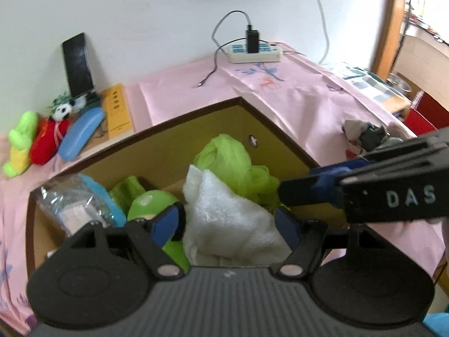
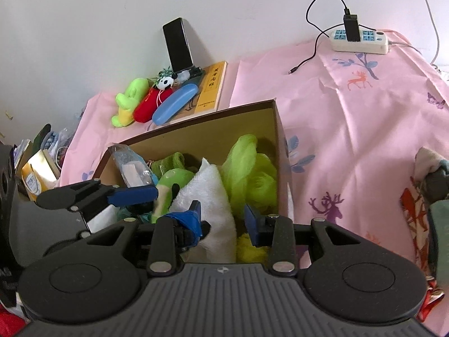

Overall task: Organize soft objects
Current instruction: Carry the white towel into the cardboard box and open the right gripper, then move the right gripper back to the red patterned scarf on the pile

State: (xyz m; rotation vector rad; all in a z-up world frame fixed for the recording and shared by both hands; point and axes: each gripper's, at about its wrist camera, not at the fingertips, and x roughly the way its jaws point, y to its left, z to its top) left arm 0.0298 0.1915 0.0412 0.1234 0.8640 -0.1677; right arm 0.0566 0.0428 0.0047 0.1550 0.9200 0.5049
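Observation:
A brown cardboard box (image 1: pixel 196 129) (image 2: pixel 224 120) sits on the pink cloth. In it lie a white fluffy towel (image 1: pixel 224 216) (image 2: pixel 207 191), a lime mesh sponge (image 1: pixel 238 163) (image 2: pixel 249 168), a green plush (image 1: pixel 151 205) (image 2: pixel 174 179), a green cloth and a clear plastic packet (image 1: pixel 70 202). My left gripper (image 1: pixel 228 221) is open, its fingers on either side of the towel. My right gripper (image 2: pixel 223 214) is open over the same towel. Each gripper shows from the side in the other's view. A crumpled cloth pile (image 1: pixel 367 134) (image 2: pixel 426 191) lies right of the box.
Behind the box by the wall lie a green-yellow plush (image 2: pixel 127 104), a red plush with a panda (image 2: pixel 153 98), a blue case (image 2: pixel 175 102), a yellow book (image 2: pixel 210 87) and a propped phone (image 2: pixel 178 45). A power strip (image 2: pixel 360 39) with a charger sits far right.

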